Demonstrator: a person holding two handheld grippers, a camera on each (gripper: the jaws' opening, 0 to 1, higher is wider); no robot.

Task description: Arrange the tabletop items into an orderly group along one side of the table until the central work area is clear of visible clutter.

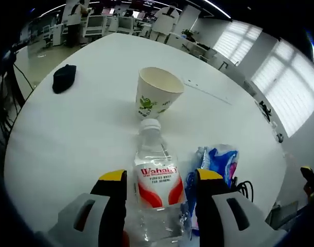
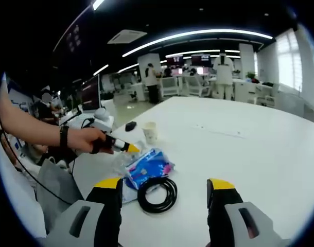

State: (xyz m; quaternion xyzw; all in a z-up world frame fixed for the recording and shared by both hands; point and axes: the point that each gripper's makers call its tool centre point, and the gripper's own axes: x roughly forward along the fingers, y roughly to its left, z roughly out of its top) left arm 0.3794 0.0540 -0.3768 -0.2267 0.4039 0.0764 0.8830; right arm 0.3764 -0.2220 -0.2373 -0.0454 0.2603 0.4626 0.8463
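Observation:
A clear water bottle (image 1: 156, 180) with a red-and-white label and white cap sits between the jaws of my left gripper (image 1: 161, 177), which is shut on its body. Just beyond it stands a white paper cup (image 1: 157, 92) with green print. A blue-and-pink packet (image 1: 219, 162) lies right of the bottle. In the right gripper view a hand holds the left gripper (image 2: 116, 145) beside the packet (image 2: 146, 165), with the cup (image 2: 150, 131) farther back. My right gripper (image 2: 164, 188) hangs open over the table, with a black cable coil (image 2: 157, 194) lying between and ahead of its jaws.
A dark pouch-like object (image 1: 64, 78) lies far left on the round white table (image 1: 69, 144); it looks small in the right gripper view (image 2: 130, 125). The cable's end (image 1: 244, 188) pokes past the packet. Office desks, chairs and standing people are beyond the table.

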